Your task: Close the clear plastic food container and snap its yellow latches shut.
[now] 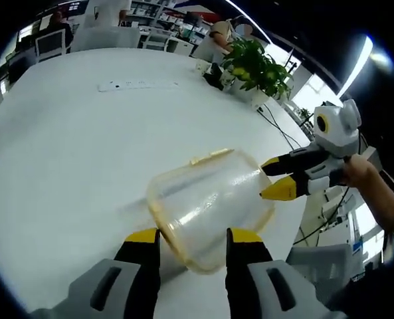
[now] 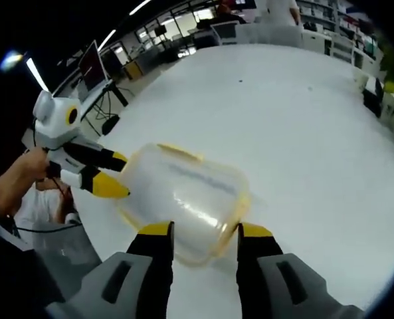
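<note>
At the bottom of the left gripper view, the left gripper (image 1: 192, 238) is seen with yellow-tipped jaws apart around the rim of a clear, rounded plastic food container with yellow trim (image 1: 206, 203) — tilted at frame centre on a white table (image 1: 64, 153). The right gripper (image 1: 276, 178), jaws also parted, is seen at its far end; contact cannot be told. A green potted plant (image 1: 256, 66) sits upper right.

Left gripper (image 1: 193, 240): grey moulded body at frame bottom, two black jaws capped with yellow tips. Right gripper (image 2: 204, 234): same grey body, black jaws, yellow tips. Seen from the side at the frame edges: white housing, black jaw arms, pointed yellow tips.
</note>
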`<state>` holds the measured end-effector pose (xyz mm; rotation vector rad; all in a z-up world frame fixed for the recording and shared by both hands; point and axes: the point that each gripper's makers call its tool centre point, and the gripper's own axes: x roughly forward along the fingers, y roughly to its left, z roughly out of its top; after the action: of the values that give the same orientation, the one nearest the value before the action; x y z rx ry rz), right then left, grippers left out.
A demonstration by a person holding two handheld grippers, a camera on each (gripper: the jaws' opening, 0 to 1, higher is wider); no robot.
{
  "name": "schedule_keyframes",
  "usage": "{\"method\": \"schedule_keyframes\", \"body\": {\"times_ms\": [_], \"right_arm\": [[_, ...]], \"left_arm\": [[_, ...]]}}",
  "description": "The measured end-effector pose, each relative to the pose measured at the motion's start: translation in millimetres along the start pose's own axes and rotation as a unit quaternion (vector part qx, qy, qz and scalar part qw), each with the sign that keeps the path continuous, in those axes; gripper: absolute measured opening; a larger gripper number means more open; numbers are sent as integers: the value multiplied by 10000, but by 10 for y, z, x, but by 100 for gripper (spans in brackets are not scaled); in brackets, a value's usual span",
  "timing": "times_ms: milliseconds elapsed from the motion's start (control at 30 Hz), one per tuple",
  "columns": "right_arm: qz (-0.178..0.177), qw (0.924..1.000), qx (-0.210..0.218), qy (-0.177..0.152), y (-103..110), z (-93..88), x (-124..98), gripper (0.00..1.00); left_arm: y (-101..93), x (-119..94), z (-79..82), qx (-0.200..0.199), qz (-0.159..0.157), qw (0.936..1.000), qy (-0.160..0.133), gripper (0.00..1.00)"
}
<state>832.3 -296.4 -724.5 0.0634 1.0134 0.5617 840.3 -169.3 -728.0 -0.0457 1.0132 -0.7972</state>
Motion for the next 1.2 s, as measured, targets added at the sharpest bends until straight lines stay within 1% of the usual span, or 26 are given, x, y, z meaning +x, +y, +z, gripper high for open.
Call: {"method": "schedule_keyframes", "body": {"times_ms": [467, 800, 1200], "right_arm": [[4, 10000, 16, -42, 194, -99, 4, 34], [25, 10000, -19, -20, 357, -185, 18, 34], [49, 10000, -74, 14, 519, -281, 10, 34]], "left_arm": [[37, -125, -155, -68, 27, 10000, 10, 32], [69, -235, -292, -111, 55, 9999, 27, 32], [64, -345, -441, -166, 91, 9998, 49, 32]]}}
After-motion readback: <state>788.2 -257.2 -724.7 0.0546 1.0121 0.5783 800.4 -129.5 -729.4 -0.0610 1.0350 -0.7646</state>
